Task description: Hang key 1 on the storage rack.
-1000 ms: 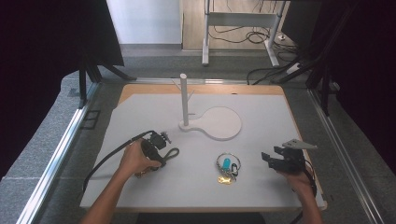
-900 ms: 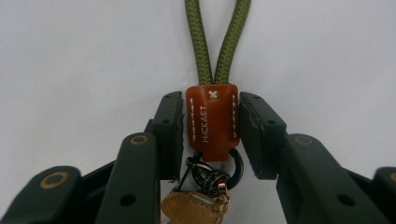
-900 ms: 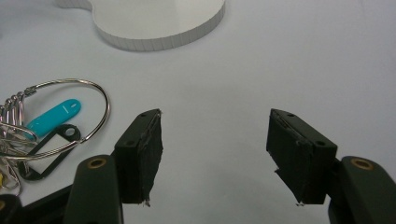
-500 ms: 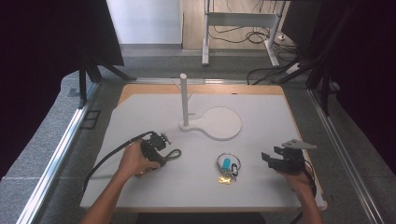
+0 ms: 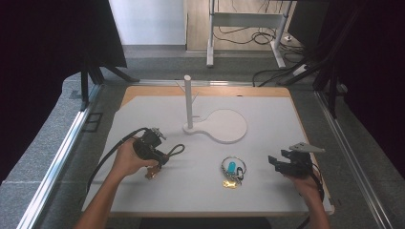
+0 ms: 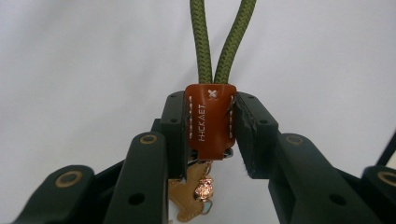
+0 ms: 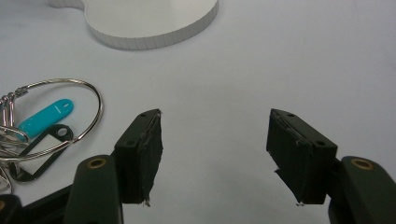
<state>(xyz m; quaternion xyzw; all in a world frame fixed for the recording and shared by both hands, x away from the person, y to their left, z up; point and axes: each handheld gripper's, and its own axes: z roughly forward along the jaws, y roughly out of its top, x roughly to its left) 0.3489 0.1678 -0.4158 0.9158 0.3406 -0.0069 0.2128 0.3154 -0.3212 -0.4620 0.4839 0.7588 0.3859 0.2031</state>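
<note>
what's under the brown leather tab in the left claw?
Below the brown leather tab, clamped in the left claw, hang a tan leather piece and a small copper-coloured charm. Their attachment is hidden behind the tab.

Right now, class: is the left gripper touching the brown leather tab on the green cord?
Touching. The left gripper view shows the left gripper shut on the brown leather tab, both pads pressed against its sides.

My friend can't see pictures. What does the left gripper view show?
Two black tongs pinch a brown leather tab on a keychain. A green cord loop runs up from the tab over a white table, and a small tan charm hangs below.
</note>
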